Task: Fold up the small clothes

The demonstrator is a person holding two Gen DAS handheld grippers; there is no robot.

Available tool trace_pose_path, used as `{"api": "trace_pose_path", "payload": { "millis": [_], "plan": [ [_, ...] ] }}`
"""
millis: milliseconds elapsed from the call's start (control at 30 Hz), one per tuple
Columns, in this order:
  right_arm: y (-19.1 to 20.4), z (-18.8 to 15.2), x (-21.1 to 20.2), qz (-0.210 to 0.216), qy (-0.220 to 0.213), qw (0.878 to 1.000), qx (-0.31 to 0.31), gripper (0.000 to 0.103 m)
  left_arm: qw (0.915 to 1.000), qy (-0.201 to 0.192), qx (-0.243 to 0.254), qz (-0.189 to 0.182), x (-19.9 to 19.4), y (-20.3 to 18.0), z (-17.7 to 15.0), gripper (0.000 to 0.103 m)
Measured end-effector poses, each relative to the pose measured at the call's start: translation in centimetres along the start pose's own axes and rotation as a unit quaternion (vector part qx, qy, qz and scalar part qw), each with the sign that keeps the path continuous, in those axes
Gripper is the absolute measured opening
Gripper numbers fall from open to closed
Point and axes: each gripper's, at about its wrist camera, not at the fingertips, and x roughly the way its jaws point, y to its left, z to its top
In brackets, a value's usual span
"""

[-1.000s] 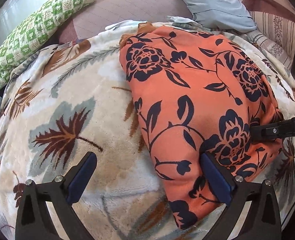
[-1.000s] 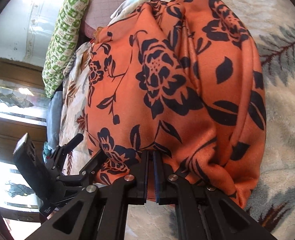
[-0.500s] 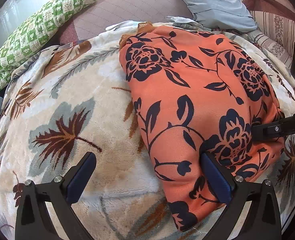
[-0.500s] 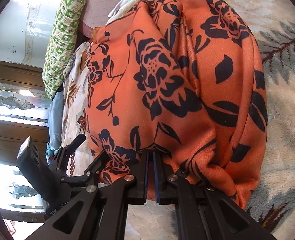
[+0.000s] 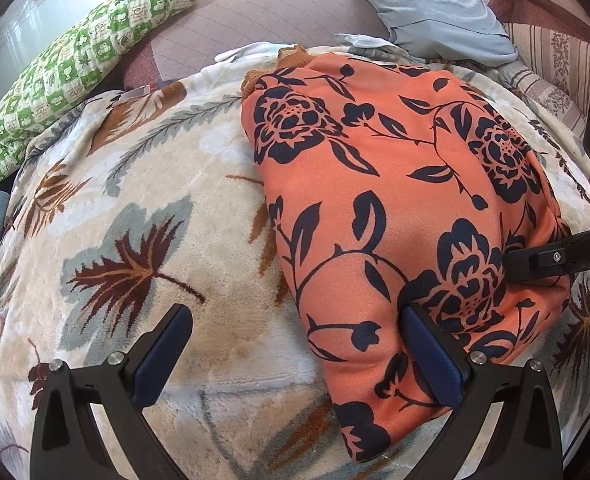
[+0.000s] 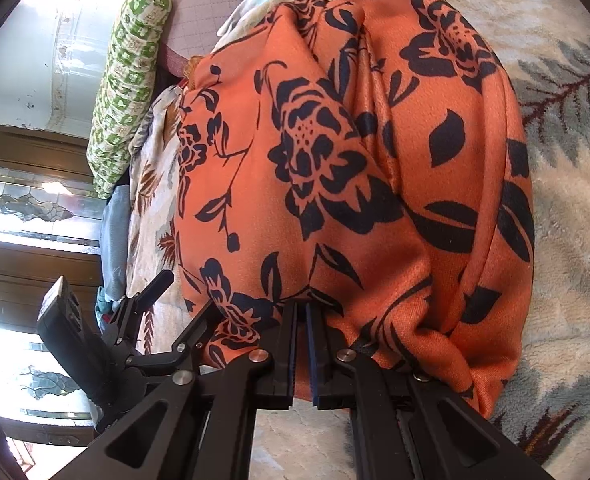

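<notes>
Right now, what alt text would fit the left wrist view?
An orange garment with dark flowers lies folded on a leaf-patterned blanket. The left gripper is open, one finger against the garment's near edge. The right gripper pinches it from the right.

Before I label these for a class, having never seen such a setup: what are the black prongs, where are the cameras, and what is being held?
No robot here: a person carries a two-finger gripper in each hand, with a wide-angle camera on each one looking along its fingers.

In the left camera's picture, the left gripper stands open; one pad rests against the orange flowered garment, the other is over the leaf-patterned blanket.

In the right camera's picture, the right gripper is shut on the garment's near edge. It also shows at the left picture's right edge.

Behind lie a green checked cloth and a grey pillow.
</notes>
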Motion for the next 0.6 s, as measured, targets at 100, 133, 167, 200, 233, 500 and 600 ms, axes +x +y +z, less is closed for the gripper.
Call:
{"api": "trace_pose_path", "payload": {
  "millis": [100, 133, 167, 200, 233, 500, 600],
  "plan": [
    [0.3, 0.3, -0.8, 0.01, -0.009, 1.0, -0.009, 0.007, 1.0, -0.004, 0.001, 0.003, -0.4, -0.1, 0.3, 0.103],
    [0.6, 0.4, -1.3, 0.012, -0.019, 1.0, -0.016, 0.007, 1.0, -0.008, 0.002, 0.005, -0.6, -0.2, 0.4, 0.103],
    [0.8, 0.4, -1.5, 0.012, -0.026, 0.999, -0.022, 0.007, 0.9999, -0.013, 0.004, 0.008, -0.9, -0.3, 0.5, 0.103],
    [1.2, 0.5, -2.0, 0.01, -0.036, 0.999, -0.032, 0.007, 0.9998, -0.017, 0.006, 0.012, -1.2, -0.4, 0.6, 0.103],
    [1.5, 0.5, -2.3, 0.007, -0.045, 0.998, -0.039, 0.007, 0.9996, -0.021, 0.008, 0.015, -1.4, -0.4, 0.6, 0.103],
    [1.6, 0.9, -5.8, 0.015, -0.127, 0.991, -0.036, 0.007, 0.9986, -0.046, -0.005, 0.025, -2.8, 0.2, 1.3, 0.103],
    [1.2, 1.0, -7.4, 0.021, -0.162, 0.986, -0.03, 0.007, 0.9982, -0.052, -0.01, 0.03, -3.0, 0.5, 1.5, 0.103]
  ]
}}
